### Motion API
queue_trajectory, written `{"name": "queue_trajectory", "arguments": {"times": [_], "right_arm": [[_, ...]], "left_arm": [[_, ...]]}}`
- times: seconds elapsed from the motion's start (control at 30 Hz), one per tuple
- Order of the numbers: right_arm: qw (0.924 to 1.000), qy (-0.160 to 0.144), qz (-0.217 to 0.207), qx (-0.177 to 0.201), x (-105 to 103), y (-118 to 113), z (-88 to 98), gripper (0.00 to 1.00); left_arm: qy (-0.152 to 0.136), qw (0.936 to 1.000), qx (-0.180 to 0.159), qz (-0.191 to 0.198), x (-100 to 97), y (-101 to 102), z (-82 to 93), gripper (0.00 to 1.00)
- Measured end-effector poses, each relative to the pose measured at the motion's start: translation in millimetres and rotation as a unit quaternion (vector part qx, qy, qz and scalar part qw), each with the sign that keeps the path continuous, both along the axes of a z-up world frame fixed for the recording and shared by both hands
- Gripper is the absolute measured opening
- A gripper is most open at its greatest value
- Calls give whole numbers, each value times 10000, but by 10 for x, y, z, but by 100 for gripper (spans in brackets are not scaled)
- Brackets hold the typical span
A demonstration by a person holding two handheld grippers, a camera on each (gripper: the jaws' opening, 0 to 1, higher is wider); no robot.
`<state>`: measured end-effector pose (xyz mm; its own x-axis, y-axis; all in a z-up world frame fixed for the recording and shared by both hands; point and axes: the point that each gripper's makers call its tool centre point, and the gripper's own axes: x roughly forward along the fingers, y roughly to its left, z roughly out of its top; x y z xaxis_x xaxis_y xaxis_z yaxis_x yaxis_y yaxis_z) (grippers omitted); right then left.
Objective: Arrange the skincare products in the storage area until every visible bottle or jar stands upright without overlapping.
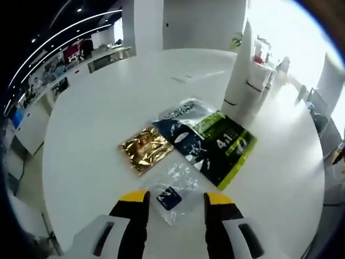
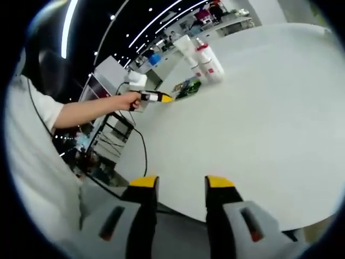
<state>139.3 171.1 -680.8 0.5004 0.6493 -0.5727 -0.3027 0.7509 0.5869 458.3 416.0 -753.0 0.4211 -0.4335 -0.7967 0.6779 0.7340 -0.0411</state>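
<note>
The left gripper point(image 1: 175, 200), jaws apart, hovered over a small clear sachet point(image 1: 173, 197) on the white round worktop point(image 1: 91, 129), seemingly to lift it, while the right gripper point(image 2: 180, 186) waited open at the edge

White short sleeve point(image 2: 43, 110), yellow-tipped black claw point(image 1: 175, 198)

round white table point(image 1: 91, 140), black cable point(image 2: 141, 141)
</note>
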Motion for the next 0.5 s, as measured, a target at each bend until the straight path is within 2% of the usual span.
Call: {"name": "queue_trajectory", "arguments": {"times": [0.17, 0.27, 0.43, 0.5], "right_arm": [[10000, -14, -40, 23, 6, -13, 11, 36], [10000, -33, -46, 37, 6, -14, 22, 36], [10000, -66, -47, 54, 11, -10, 37, 35], [10000, -77, -31, 51, 10, -6, 38, 35]], "left_arm": [[22, 9999, -53, 117, -13, -17, 19, 43], [-51, 9999, 85, 90, 12, 10, 40, 43], [-204, 9996, -174, 43, 20, -74, 218, 44], [-277, 9995, -170, 22, 10, -78, 276, 44]]}}
